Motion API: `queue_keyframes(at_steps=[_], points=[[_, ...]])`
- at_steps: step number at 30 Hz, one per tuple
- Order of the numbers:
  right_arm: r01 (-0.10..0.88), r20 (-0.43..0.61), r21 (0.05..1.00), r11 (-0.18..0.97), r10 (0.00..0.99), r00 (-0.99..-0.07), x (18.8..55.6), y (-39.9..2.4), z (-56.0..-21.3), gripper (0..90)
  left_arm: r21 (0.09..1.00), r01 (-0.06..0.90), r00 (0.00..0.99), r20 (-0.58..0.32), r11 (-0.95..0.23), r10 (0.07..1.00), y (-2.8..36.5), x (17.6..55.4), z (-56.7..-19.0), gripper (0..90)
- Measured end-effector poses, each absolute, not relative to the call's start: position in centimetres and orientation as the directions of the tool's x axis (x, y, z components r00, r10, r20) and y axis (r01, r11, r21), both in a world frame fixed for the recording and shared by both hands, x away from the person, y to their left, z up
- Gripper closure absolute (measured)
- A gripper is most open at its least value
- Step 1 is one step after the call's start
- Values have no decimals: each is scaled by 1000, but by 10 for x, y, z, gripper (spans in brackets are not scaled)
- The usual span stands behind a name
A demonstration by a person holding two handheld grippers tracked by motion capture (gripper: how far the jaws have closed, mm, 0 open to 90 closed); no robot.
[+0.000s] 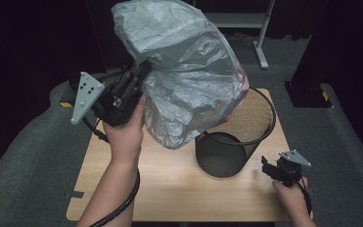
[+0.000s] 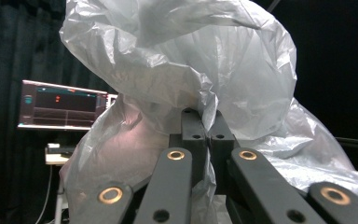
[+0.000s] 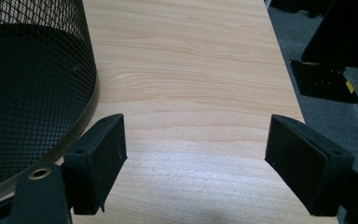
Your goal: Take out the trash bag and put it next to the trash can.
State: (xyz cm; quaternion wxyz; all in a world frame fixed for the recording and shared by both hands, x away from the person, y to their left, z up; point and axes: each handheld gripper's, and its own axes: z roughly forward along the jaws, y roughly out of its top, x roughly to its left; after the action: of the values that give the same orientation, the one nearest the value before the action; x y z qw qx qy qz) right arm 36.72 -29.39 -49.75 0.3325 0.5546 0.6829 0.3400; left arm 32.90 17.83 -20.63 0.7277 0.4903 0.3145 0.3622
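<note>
A big crumpled grey plastic bag (image 1: 184, 71) hangs in the air above the table, held up at its left side by my left gripper (image 1: 142, 71), which is shut on a fold of it. In the left gripper view the bag (image 2: 191, 70) billows over the two pressed-together jaws, my left gripper (image 2: 207, 128) pinching the film. A black wire-mesh bin (image 1: 234, 142) stands on the wooden table (image 1: 170, 189) just below and right of the bag. My right gripper (image 1: 267, 166) rests low at the table's right front, open and holding nothing; the right gripper (image 3: 196, 140) has the mesh bin (image 3: 32, 84) to its left.
Dark carpet surrounds the small table, whose right edge (image 3: 284, 88) lies close to my right gripper. A lit monitor (image 2: 63, 105) stands in the background on the left. A white desk leg (image 1: 263, 38) stands behind the table.
</note>
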Motion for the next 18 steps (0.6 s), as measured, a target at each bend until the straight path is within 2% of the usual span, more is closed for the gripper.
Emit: queue_keyframes(at_steps=[10, 18], points=[[543, -79, 825, 153, 984, -158, 368, -294, -501, 197, 945, -221, 487, -108, 242, 867, 212, 318, -214, 888], [557, -80, 815, 158, 984, -161, 368, -292, -504, 197, 957, -166, 430, -147, 239, 891, 245, 320, -245, 888]])
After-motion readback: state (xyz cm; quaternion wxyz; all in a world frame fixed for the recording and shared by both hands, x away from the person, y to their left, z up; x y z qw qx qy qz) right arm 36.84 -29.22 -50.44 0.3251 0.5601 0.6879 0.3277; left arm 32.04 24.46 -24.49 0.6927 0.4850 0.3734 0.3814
